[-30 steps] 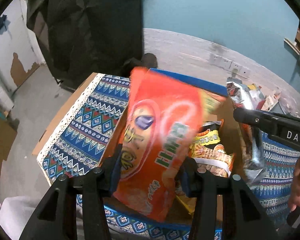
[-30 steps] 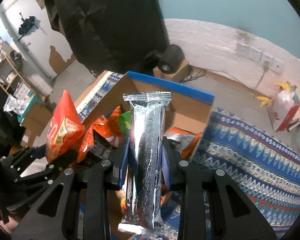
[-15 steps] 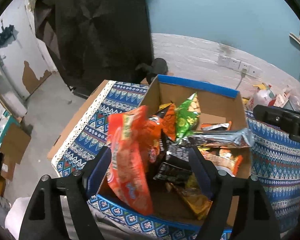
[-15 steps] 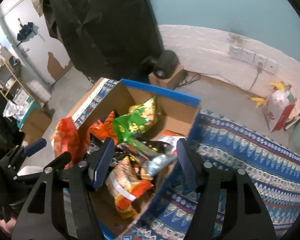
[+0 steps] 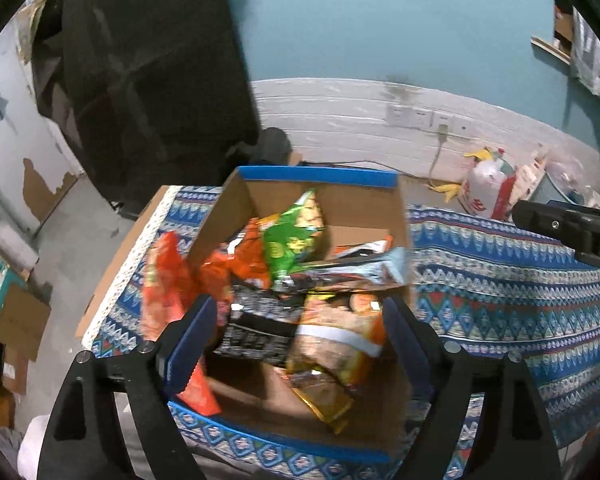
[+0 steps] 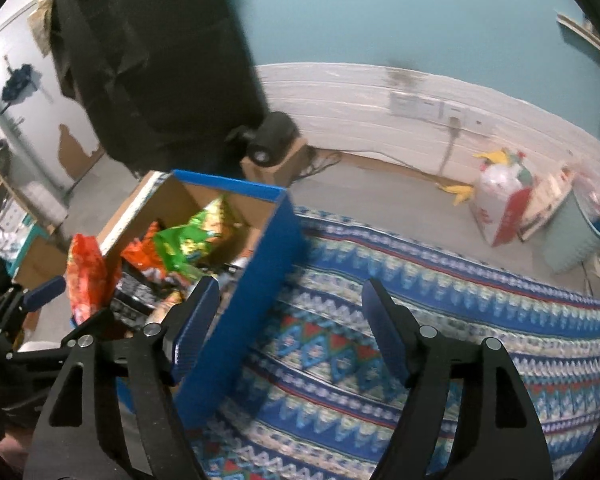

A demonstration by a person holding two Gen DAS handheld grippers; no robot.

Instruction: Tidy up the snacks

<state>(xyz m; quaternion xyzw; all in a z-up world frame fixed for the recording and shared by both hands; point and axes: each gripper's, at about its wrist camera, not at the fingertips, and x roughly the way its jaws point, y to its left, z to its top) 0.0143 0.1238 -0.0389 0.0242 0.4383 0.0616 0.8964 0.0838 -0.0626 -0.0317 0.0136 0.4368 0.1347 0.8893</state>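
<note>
On the patterned cloth (image 5: 500, 280) I see the blue-rimmed cardboard box (image 5: 320, 176), heaped with snack bags. A white plastic bag (image 6: 500, 200) sits by the far wall, well apart, and the box's blue side wall (image 6: 252, 300) stands just beside my right gripper (image 6: 290, 320). The silver packet (image 5: 352, 270) lies across the pile, its long axis running left to right, one end at the box's right rim. The orange bag (image 5: 164, 280) leans upright at the left wall. My left gripper (image 5: 296, 332) hangs over the box; both tools' jaws are opening, gripping nothing.
</note>
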